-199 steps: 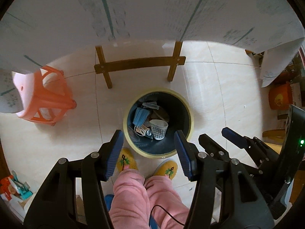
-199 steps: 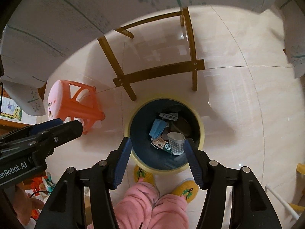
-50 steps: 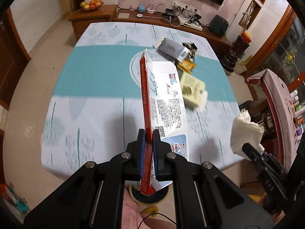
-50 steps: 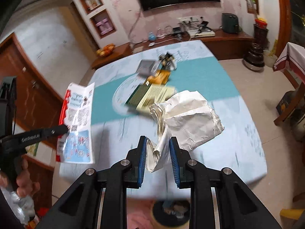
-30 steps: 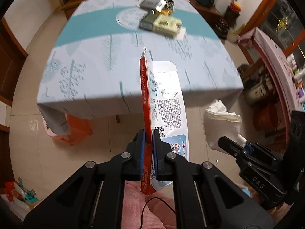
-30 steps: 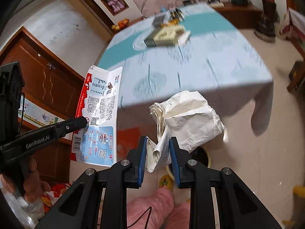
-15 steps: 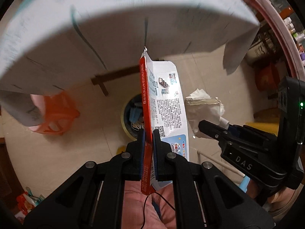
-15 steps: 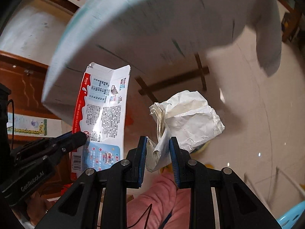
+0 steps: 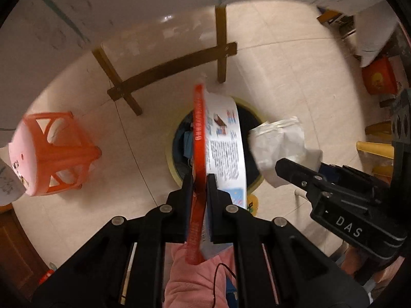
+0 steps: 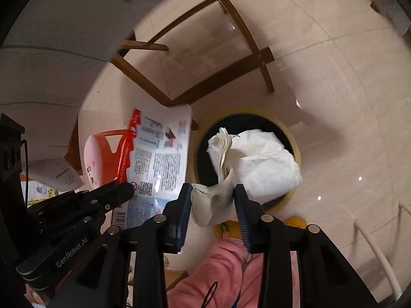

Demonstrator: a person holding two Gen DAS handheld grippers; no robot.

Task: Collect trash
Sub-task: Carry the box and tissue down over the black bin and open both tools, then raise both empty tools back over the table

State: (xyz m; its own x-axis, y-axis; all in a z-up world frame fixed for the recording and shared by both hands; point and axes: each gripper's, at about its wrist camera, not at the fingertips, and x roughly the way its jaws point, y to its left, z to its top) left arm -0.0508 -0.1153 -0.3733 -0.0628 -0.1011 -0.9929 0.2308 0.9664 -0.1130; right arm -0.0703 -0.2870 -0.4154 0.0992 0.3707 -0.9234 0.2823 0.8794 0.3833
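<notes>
My left gripper is shut on a flat red and white wrapper, held upright over the round yellow-rimmed trash bin on the floor. The wrapper also shows in the right wrist view. My right gripper has its jaws parted around the crumpled white paper, which hangs just above the bin; the paper's tail still lies between the pads. In the left wrist view the paper sits at the bin's right edge, ahead of the right gripper.
An orange plastic stool stands left of the bin. Wooden table legs and a crossbar stand behind it, under the hanging tablecloth. My pink trouser legs and yellow slippers are right in front of the bin.
Both grippers have swung down from the table to above the bin. The right gripper's jaws have spread apart around the paper. The left gripper still clamps the wrapper.
</notes>
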